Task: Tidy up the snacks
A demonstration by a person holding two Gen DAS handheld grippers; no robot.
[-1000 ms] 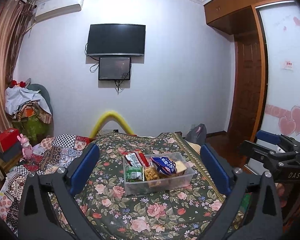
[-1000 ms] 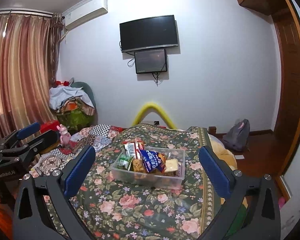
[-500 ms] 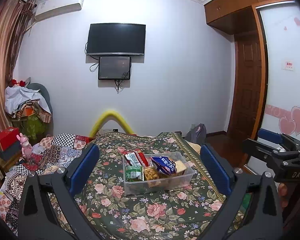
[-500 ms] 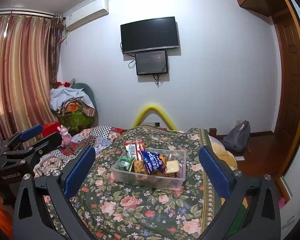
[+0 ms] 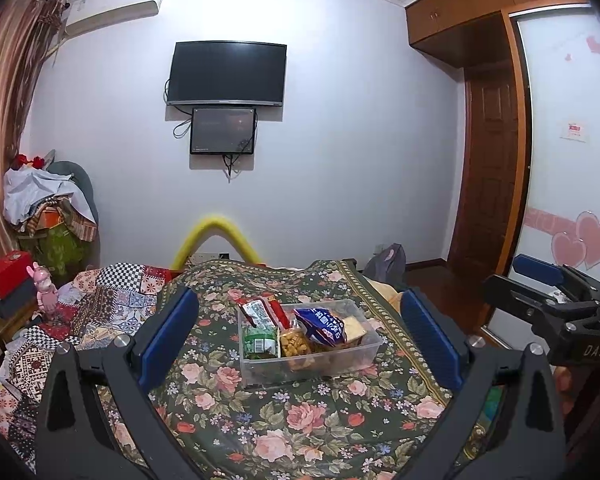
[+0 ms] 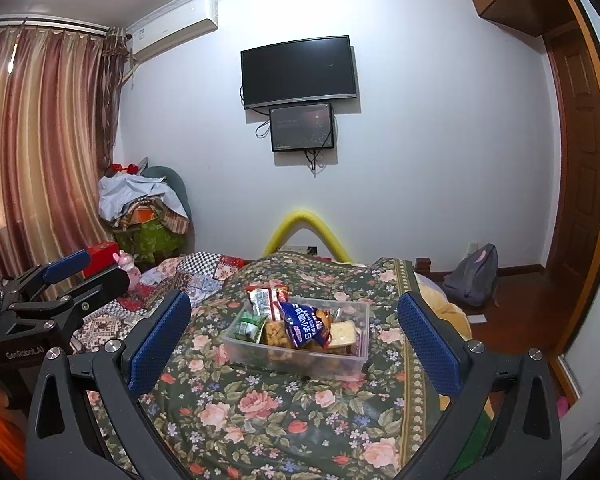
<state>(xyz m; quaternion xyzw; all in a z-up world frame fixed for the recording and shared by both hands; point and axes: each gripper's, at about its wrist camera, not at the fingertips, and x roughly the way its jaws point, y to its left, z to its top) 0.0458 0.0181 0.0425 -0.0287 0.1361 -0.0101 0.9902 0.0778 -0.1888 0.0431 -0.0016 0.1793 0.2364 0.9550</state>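
Observation:
A clear plastic bin sits on the floral bedspread, also in the right wrist view. It holds several snack packs: a blue bag, a green pack, a red-and-white pack and small biscuits. My left gripper is open and empty, held back from the bin. My right gripper is open and empty, also held back from the bin. Each gripper shows at the edge of the other's view.
The bed has a patchwork quilt on its left. A yellow foam arch stands at the far end. A red box and a pink toy sit left. A grey backpack lies on the floor right.
Both grippers have tilted slightly, so the bin sits a little lower in each view. The bin and the snacks have not moved.

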